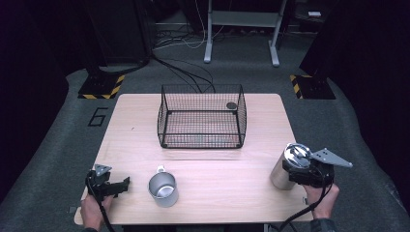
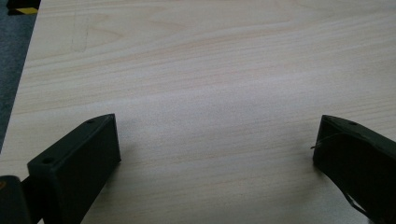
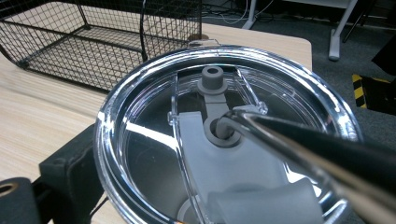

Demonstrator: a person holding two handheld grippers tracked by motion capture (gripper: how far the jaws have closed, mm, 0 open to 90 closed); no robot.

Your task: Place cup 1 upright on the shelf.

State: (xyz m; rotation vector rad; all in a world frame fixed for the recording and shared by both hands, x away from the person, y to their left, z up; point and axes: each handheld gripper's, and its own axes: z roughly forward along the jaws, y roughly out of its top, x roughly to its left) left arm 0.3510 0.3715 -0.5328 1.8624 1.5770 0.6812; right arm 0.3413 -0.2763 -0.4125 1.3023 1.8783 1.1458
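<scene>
Gripping the lidded steel tumbler [image 1: 290, 166] with the right gripper [image 1: 300, 170] at the table's [image 1: 203, 164] right front edge.

Wire basket [image 1: 201, 116] sits ahead and to its left, so it's the right hand's move; left gripper [image 1: 120, 184] gapes empty beside the steel mug [image 1: 163, 188].

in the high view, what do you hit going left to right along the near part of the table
left claw → open metal cup → lidded steel tumbler → right claw, closed around the tumbler
</scene>
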